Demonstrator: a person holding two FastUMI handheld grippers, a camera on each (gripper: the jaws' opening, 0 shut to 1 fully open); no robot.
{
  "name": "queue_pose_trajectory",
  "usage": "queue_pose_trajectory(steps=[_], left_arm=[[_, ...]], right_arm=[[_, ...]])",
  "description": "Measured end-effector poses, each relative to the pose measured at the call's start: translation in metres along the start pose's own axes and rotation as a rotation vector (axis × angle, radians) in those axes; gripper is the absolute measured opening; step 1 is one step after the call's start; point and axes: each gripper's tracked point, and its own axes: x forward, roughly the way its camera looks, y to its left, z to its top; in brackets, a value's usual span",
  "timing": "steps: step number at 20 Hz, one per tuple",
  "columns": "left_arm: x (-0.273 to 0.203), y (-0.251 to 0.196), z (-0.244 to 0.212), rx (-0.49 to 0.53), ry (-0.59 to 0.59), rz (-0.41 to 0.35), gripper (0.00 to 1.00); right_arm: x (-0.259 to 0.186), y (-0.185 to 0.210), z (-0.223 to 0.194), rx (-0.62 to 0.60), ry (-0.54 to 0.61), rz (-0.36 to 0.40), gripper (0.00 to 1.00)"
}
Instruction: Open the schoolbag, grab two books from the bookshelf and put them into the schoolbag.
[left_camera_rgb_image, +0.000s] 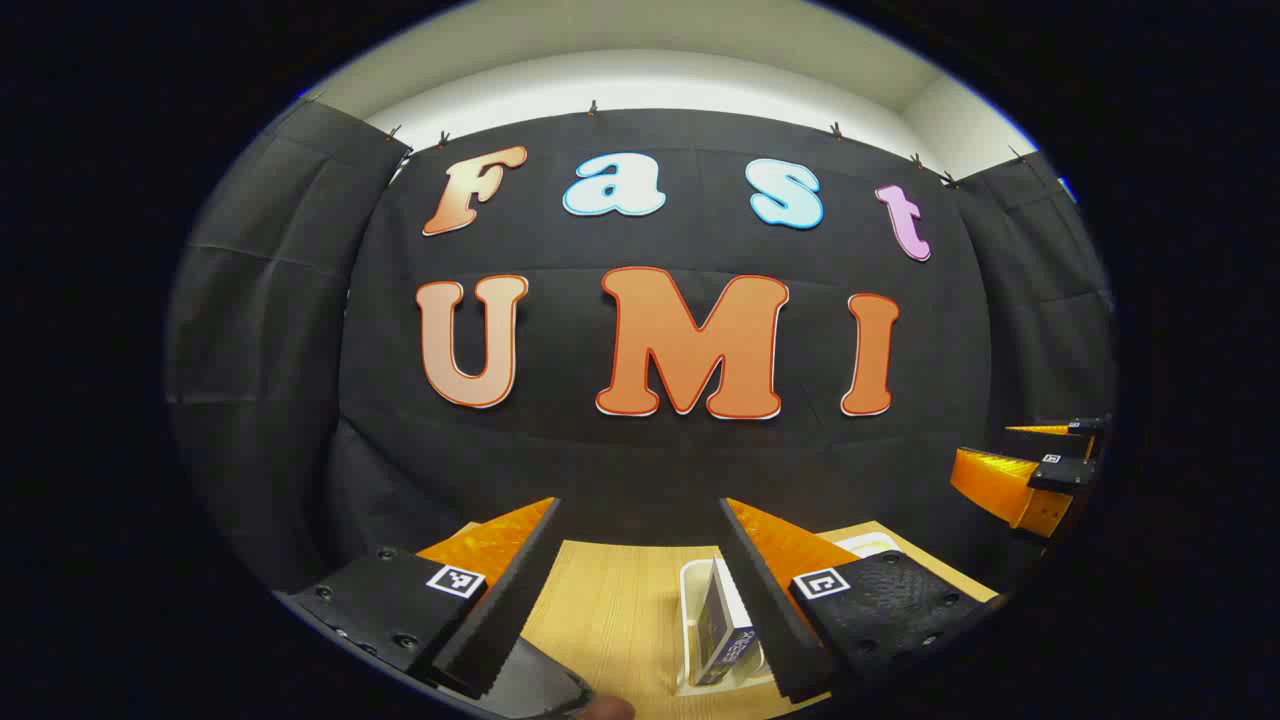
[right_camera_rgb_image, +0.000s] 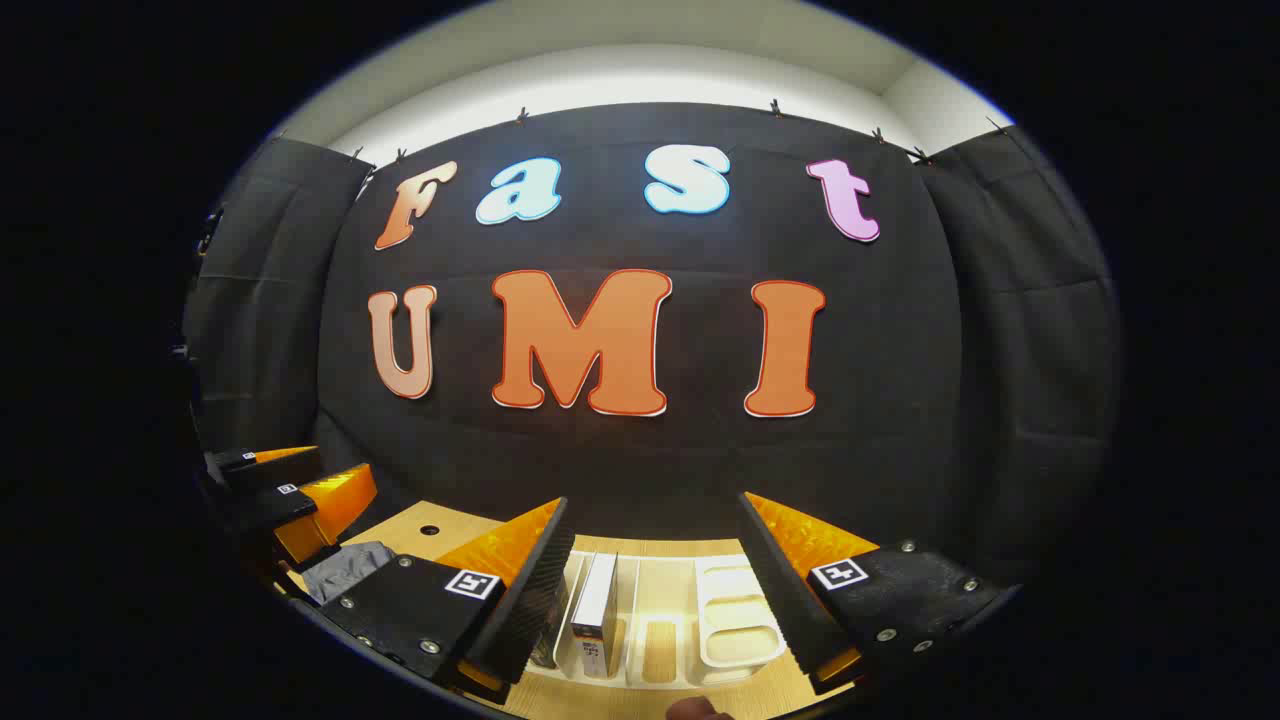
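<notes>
Left gripper view: left gripper (left_camera_rgb_image: 640, 590), jaws spread, empty, above wooden table (left_camera_rgb_image: 610, 620); white bookshelf (left_camera_rgb_image: 690, 620) with dark book (left_camera_rgb_image: 725, 630) at 6 o'clock; right gripper (left_camera_rgb_image: 1040, 470) at 3 o'clock

Right gripper view: right gripper, jaws spread, empty; bookshelf and white book (right_camera_rgb_image: 597, 610) at 6 o'clock; grey schoolbag (right_camera_rgb_image: 345, 570) at 8 o'clock, beside left gripper

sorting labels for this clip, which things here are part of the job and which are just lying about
Job:
- book, upright in white bookshelf
- grey schoolbag
- left gripper, right gripper, both open

Lying about:
- wooden table
</notes>
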Motion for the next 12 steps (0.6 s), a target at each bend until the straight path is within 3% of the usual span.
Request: queue_pose_trajectory(steps=[12], left_arm=[[0.0034,0.0072,-0.0032,-0.028,-0.014,0.001,0.96]], right_arm=[[0.0027,0.0087,0.0024,-0.032,0.000,0.000,0.97]])
